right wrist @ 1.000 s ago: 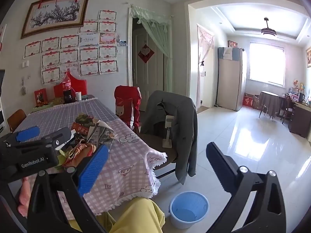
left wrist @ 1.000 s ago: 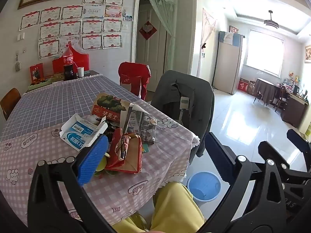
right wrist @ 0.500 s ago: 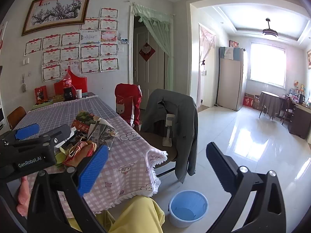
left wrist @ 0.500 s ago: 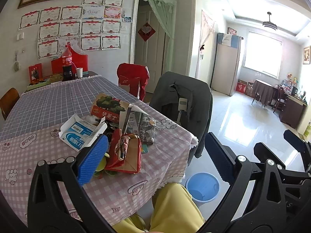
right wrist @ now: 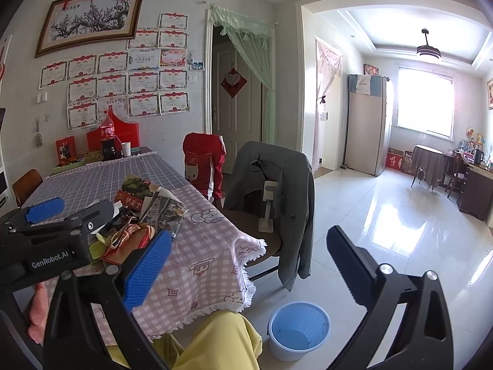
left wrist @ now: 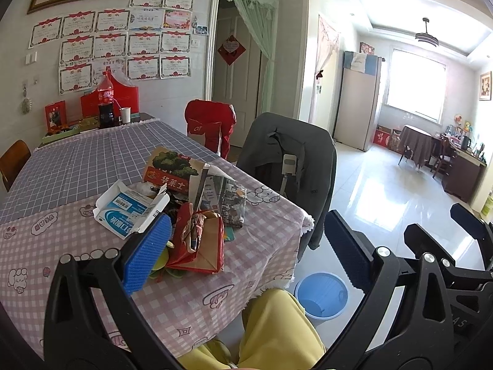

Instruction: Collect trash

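A heap of trash (left wrist: 188,203) sits near the corner of a dining table (left wrist: 77,166) draped in a pink and grey checked cloth: a red and brown paper bag (left wrist: 200,240), a torn blue and white carton (left wrist: 129,212), a green printed box (left wrist: 172,169) and crumpled clear wrapping (left wrist: 225,200) lie bunched together and touching. The left gripper (left wrist: 243,256) hangs above the table's near edge with its jaws spread wide and nothing between them, its blue pad (left wrist: 148,252) just in front of the paper bag. The right gripper (right wrist: 246,265) is likewise wide open and empty, held off the table's corner over the floor. A blue bin (right wrist: 299,330) stands on the tiles below that corner; it looks empty, though its bottom is only partly visible. A chair with a grey jacket (right wrist: 277,185) is drawn up beside the table, and a yellow-clad knee (right wrist: 222,336) shows at the bottom of the right wrist view.
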### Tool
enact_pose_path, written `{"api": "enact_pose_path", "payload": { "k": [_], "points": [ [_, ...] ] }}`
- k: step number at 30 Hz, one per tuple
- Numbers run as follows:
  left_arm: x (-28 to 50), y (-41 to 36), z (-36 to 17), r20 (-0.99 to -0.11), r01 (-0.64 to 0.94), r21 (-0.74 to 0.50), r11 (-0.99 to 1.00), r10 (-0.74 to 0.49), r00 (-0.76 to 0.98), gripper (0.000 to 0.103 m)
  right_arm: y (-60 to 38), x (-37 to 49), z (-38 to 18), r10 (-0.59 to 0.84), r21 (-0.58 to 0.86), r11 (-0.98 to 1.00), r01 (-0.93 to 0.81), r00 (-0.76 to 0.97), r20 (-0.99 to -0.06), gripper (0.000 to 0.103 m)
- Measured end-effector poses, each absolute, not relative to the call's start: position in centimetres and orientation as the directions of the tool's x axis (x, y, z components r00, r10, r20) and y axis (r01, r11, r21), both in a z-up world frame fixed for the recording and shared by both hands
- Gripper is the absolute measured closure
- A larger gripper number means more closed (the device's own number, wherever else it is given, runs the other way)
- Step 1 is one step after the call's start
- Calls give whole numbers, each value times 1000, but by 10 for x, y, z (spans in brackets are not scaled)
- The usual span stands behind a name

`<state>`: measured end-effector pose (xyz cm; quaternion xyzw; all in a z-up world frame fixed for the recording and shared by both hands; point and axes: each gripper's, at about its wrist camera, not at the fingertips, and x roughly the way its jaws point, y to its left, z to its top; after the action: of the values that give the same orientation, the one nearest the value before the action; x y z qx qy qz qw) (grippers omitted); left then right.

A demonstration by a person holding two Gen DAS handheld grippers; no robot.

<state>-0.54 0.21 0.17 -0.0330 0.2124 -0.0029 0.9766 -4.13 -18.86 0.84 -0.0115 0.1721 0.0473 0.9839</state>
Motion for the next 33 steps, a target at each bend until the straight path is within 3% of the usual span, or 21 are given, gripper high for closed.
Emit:
{"api": "enact_pose_path", "payload": {
  "k": [33],
  "points": [
    [-3,6,-8,-434,-5,-73,997,-27,901,6,-184,-35,2,85,-9,996,-94,932,-352,4]
  ]
}}
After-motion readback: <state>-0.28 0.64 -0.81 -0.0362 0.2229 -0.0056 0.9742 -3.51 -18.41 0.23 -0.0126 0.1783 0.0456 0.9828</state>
